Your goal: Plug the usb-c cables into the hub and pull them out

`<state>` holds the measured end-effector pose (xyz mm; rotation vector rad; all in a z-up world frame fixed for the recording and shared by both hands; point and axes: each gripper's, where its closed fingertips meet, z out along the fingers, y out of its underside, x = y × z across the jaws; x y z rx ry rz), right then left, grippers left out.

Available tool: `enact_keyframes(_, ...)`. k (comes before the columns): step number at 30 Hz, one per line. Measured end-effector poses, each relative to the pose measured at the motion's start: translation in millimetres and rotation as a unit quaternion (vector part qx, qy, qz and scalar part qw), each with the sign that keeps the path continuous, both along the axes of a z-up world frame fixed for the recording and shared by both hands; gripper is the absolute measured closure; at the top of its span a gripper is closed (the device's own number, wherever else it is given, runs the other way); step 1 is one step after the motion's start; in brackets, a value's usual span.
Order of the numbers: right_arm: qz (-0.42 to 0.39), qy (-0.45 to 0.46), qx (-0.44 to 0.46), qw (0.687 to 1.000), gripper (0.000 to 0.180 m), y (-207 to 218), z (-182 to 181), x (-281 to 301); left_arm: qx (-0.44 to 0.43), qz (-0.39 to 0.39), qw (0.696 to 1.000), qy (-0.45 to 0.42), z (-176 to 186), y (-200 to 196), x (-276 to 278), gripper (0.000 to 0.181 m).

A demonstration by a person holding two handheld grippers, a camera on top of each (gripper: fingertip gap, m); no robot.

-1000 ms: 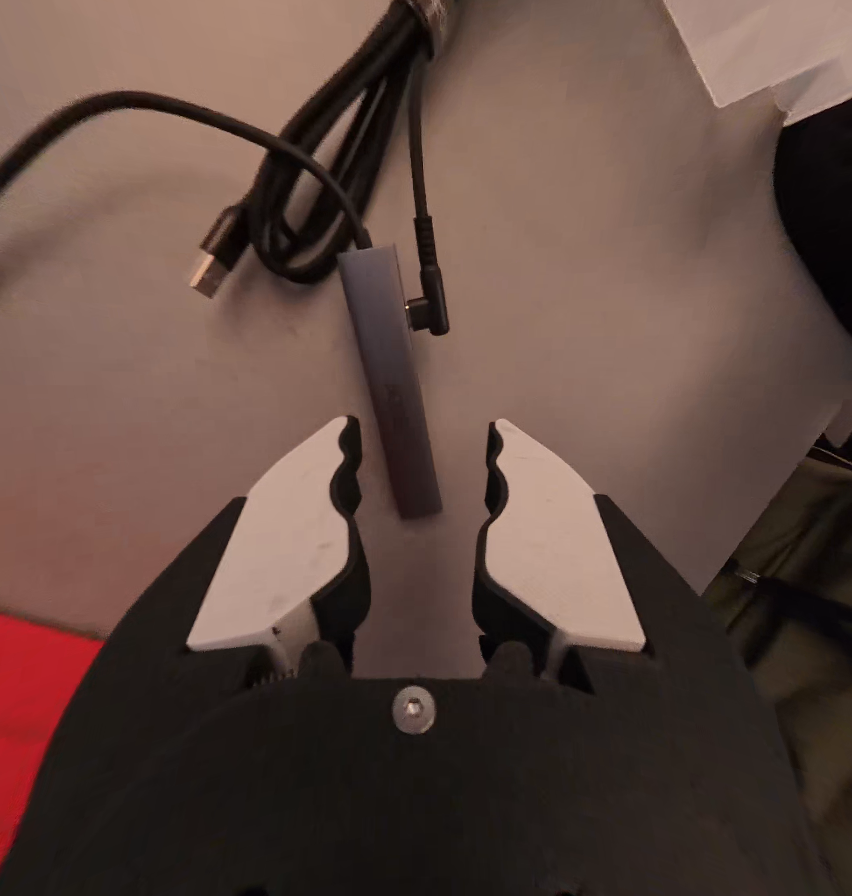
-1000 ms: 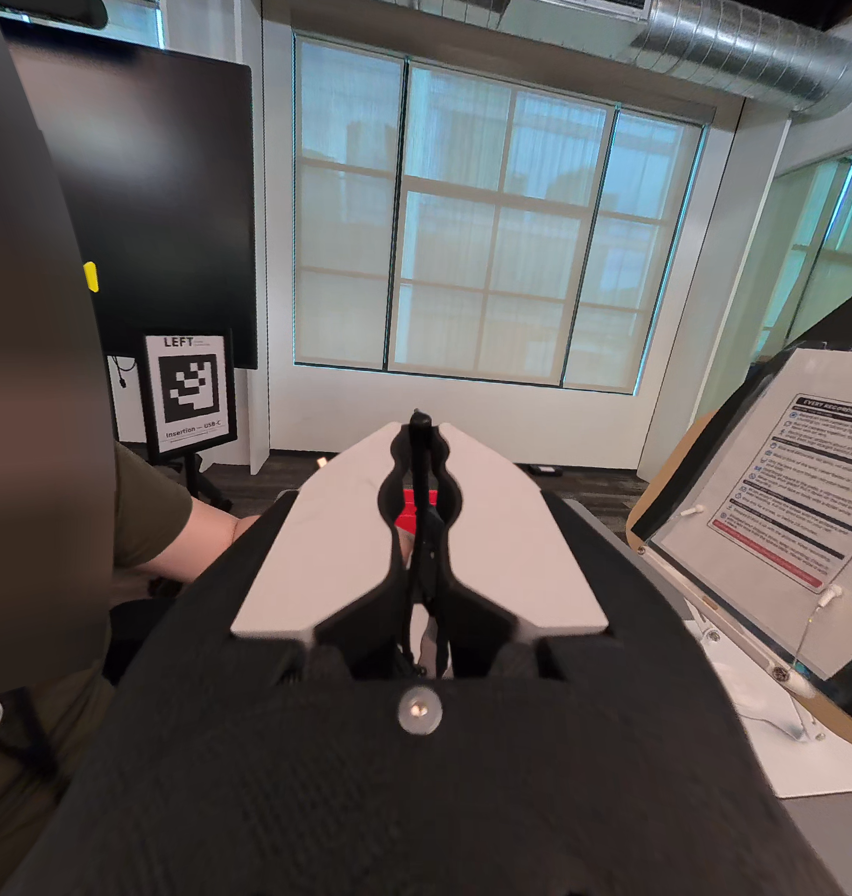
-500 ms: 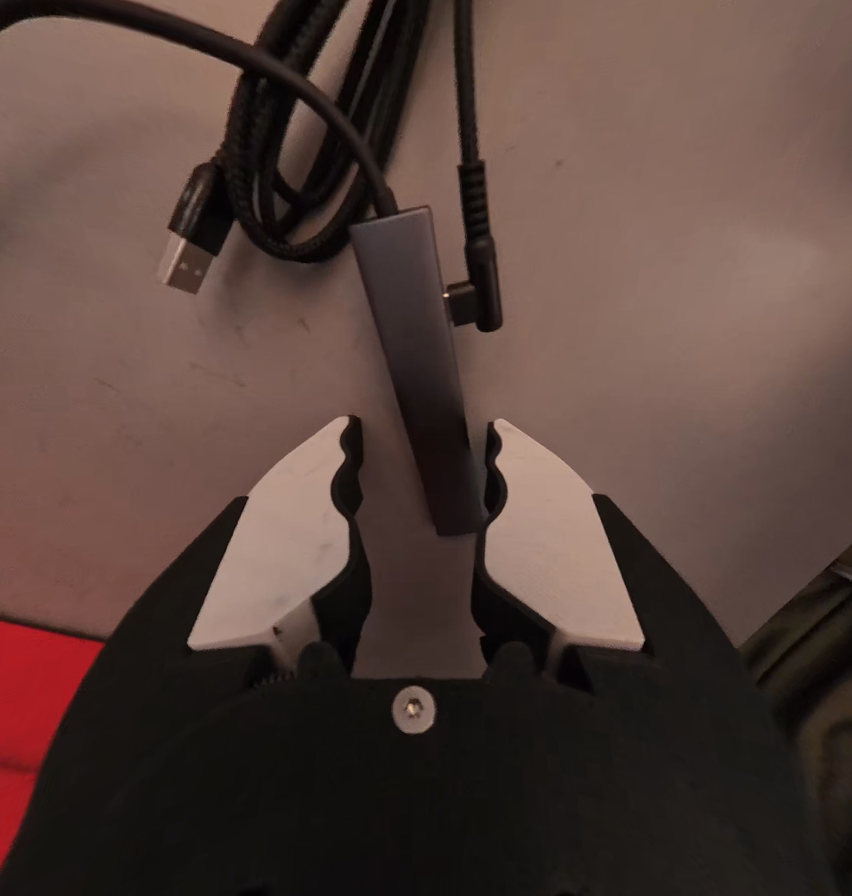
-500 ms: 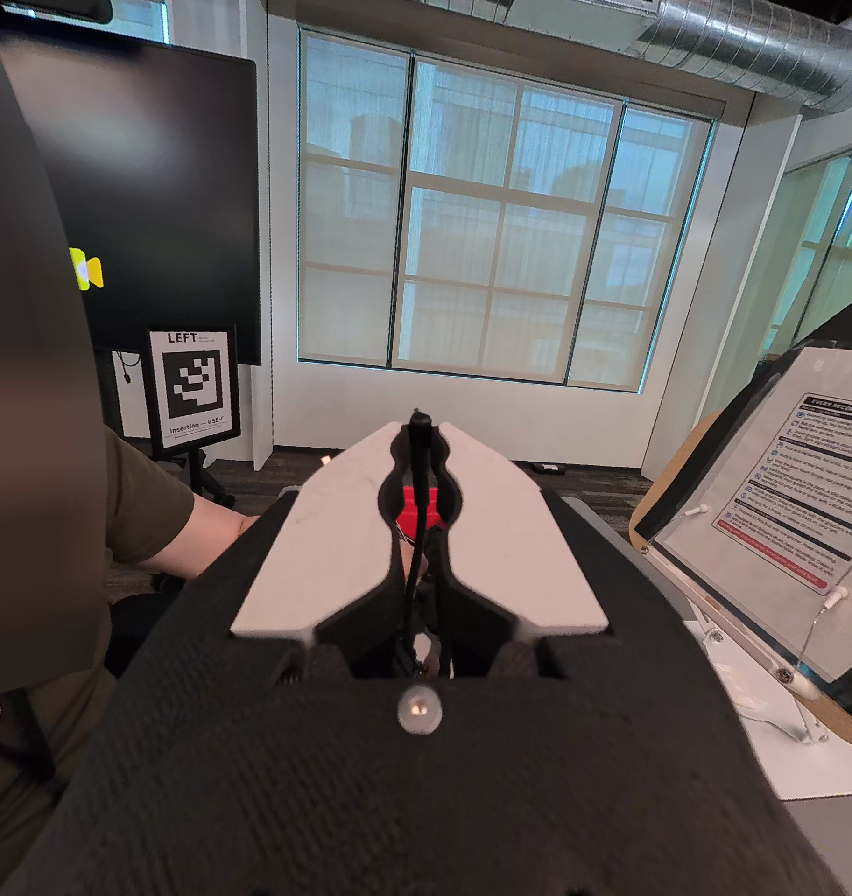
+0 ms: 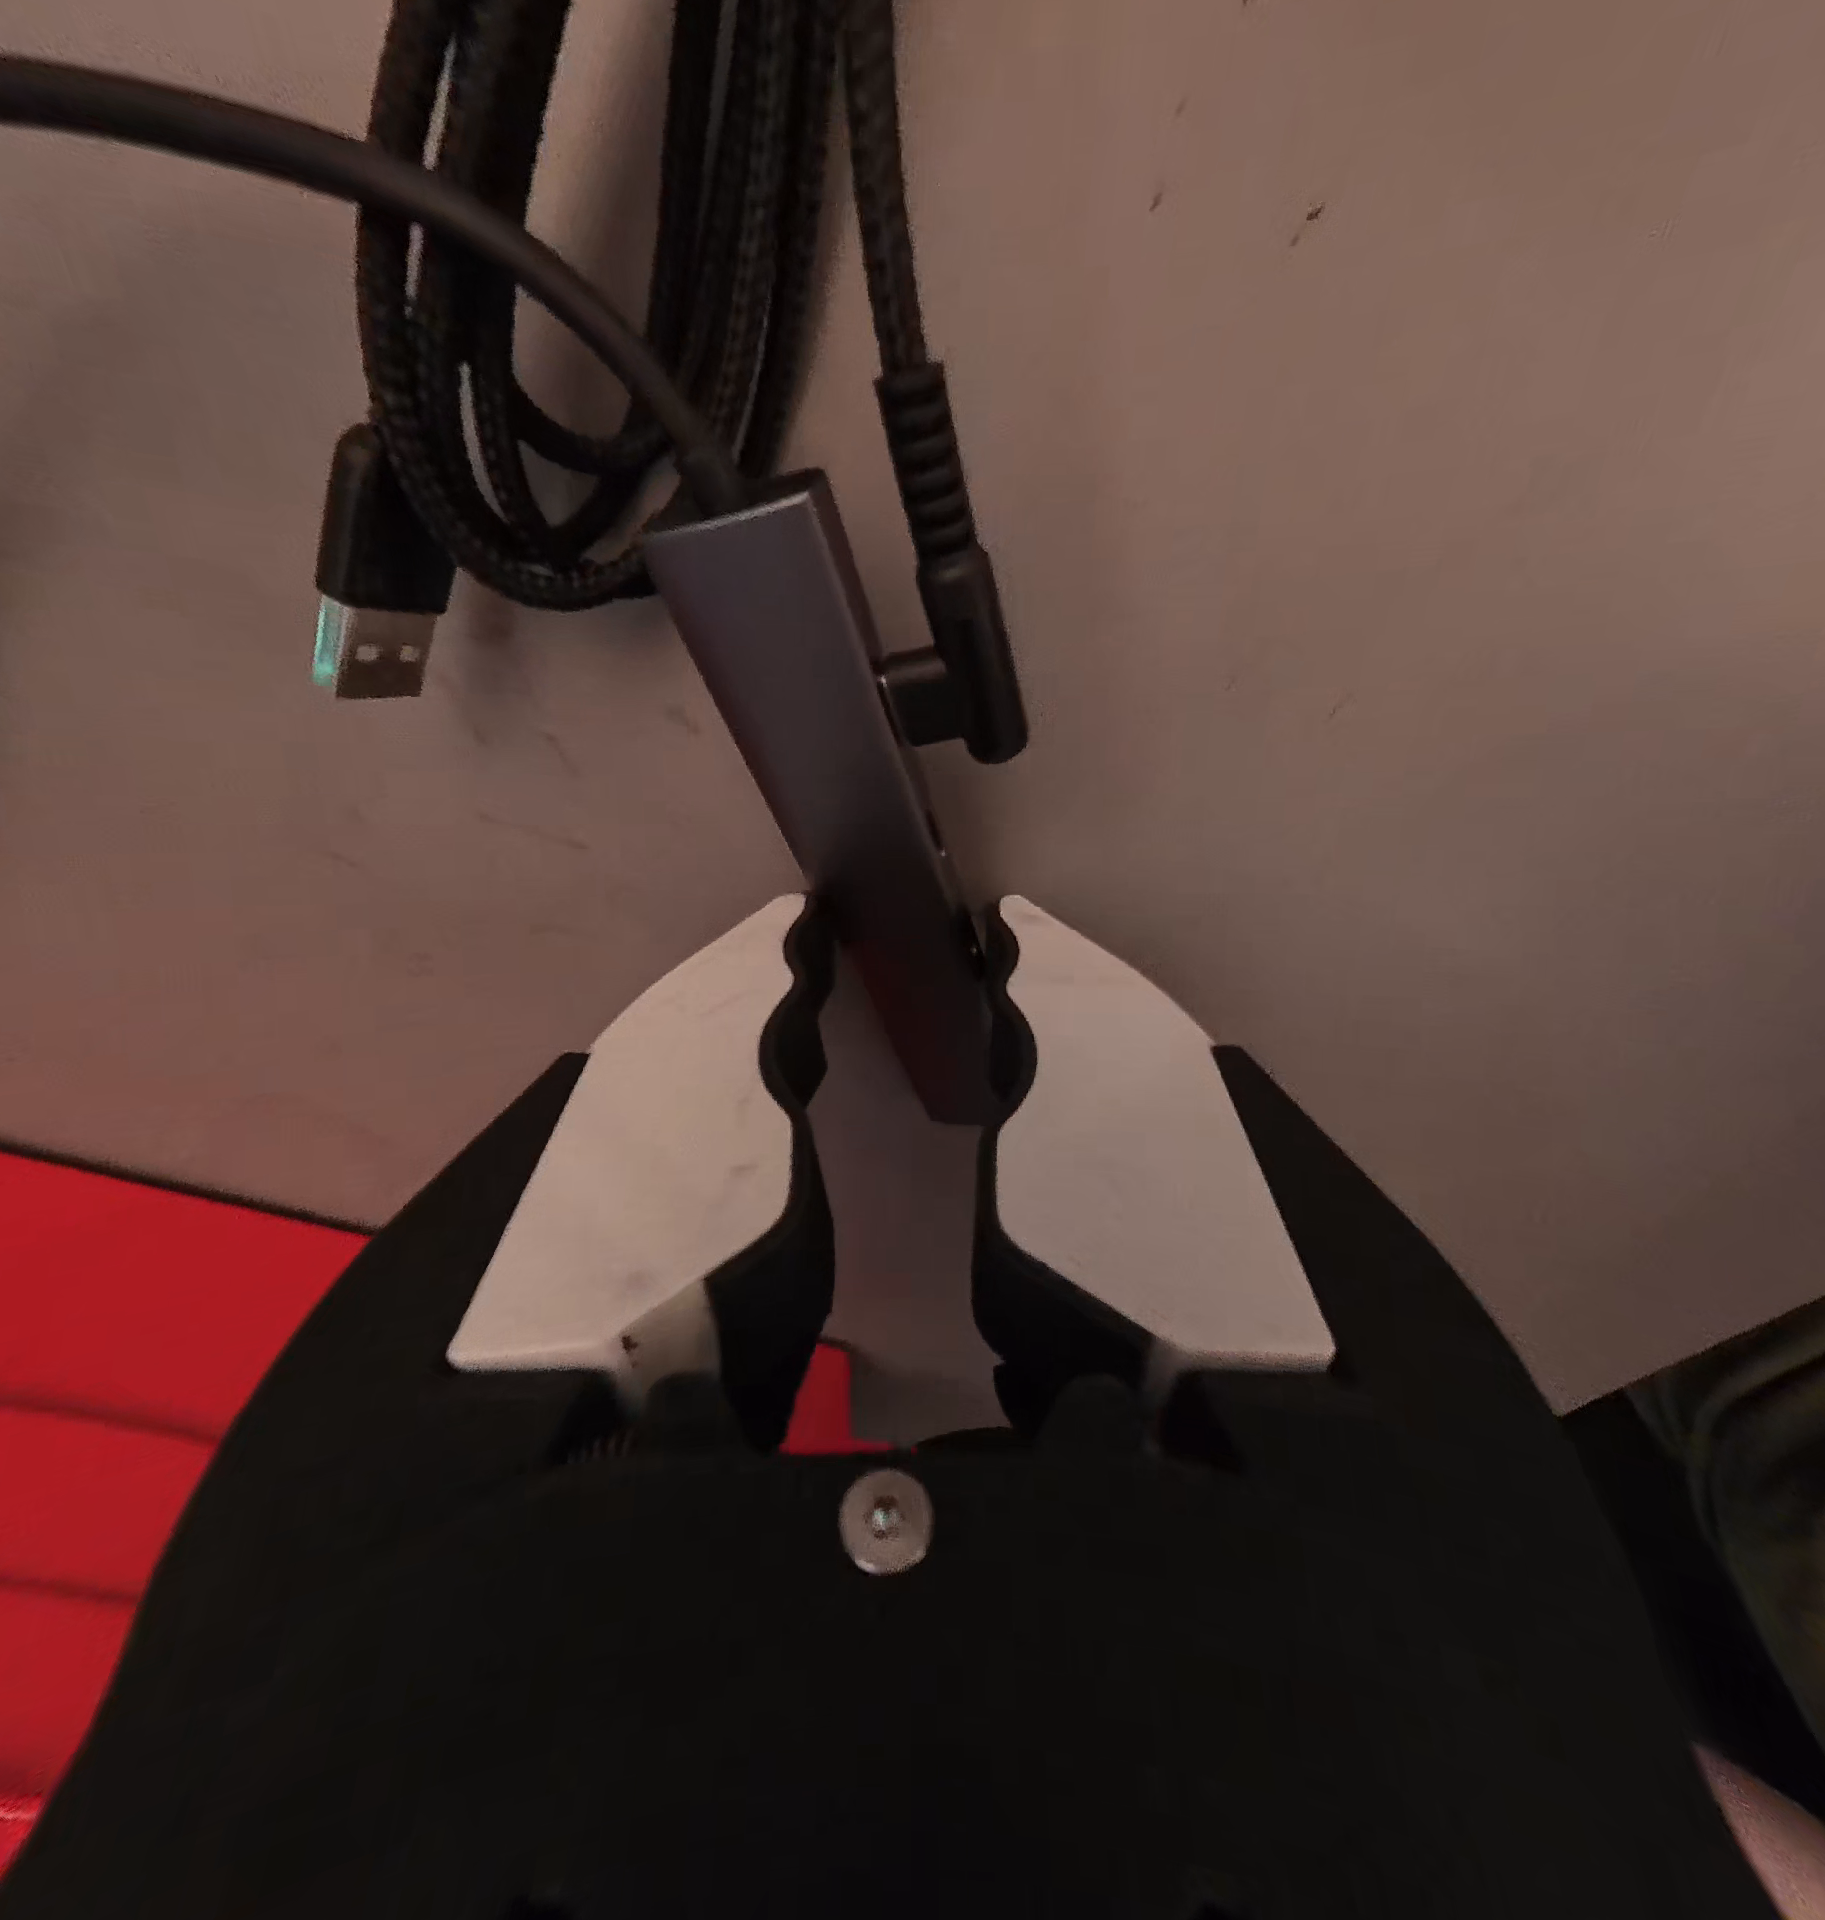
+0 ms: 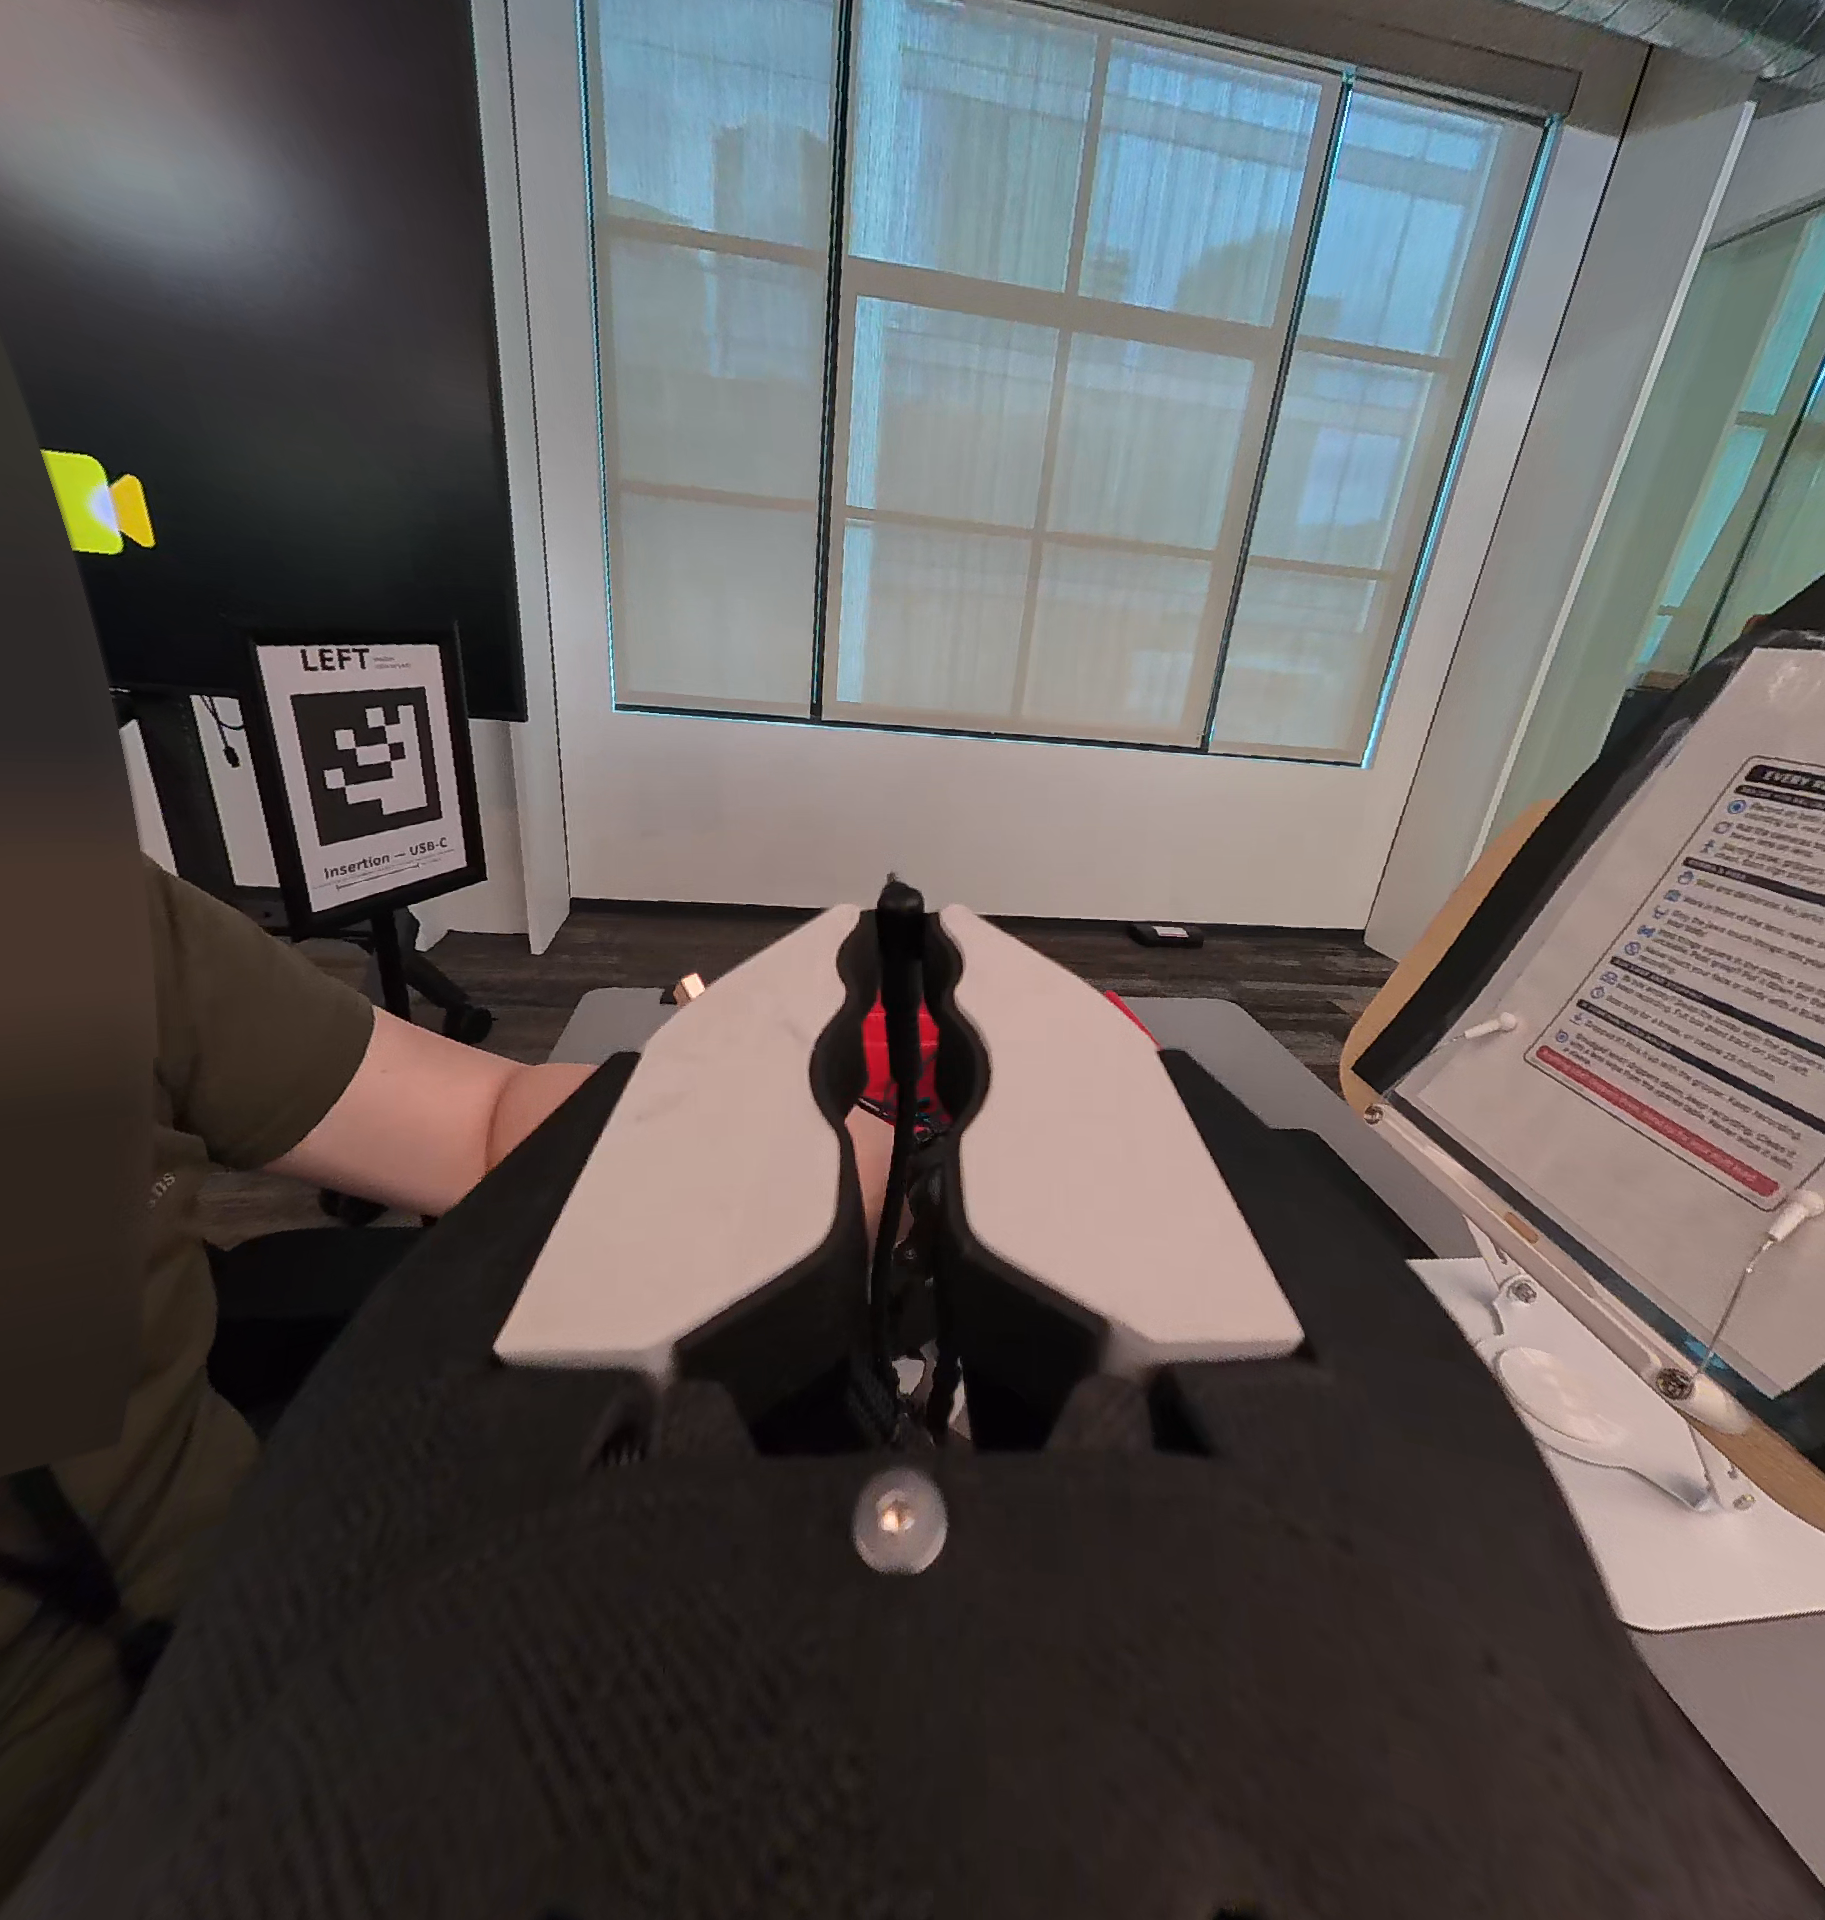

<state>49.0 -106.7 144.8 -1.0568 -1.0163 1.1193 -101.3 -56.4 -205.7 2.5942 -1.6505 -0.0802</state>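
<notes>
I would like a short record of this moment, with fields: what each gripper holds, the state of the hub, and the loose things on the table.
left gripper: shut on the near end of the grey hub
right gripper: raised, shut on a thin black cable
hub port: angled black plug seated in its right side
loose: USB-A plug beside the braided cable bundle
surface: grey table

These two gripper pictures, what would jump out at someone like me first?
In the left wrist view, the left gripper pinches the near end of a slim grey hub on the grey table, with an angled black plug in the hub's side. In the right wrist view, the right gripper is shut on a thin black cable, raised toward a big window.
</notes>
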Motion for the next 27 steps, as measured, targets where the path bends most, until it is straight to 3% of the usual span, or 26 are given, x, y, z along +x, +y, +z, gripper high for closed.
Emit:
enact_keyframes(5,0.002,0.004,0.001,1.000,0.172,-1,1,2,-0.031,0.020,0.999,-0.005,1,1,-1,0.156)
enact_keyframes(12,0.006,0.015,-0.004,1.000,0.172,1,3,8,-0.103,0.063,0.989,-0.090,5,-8,5,0.157)
enact_keyframes(22,0.014,0.009,-0.012,1.000,0.172,-2,2,4,-0.222,0.114,0.921,-0.299,47,-37,29,0.157)
enact_keyframes(27,0.024,0.012,-0.020,0.999,0.172,-3,2,3,-0.246,0.106,0.906,-0.326,59,-48,30,0.157)
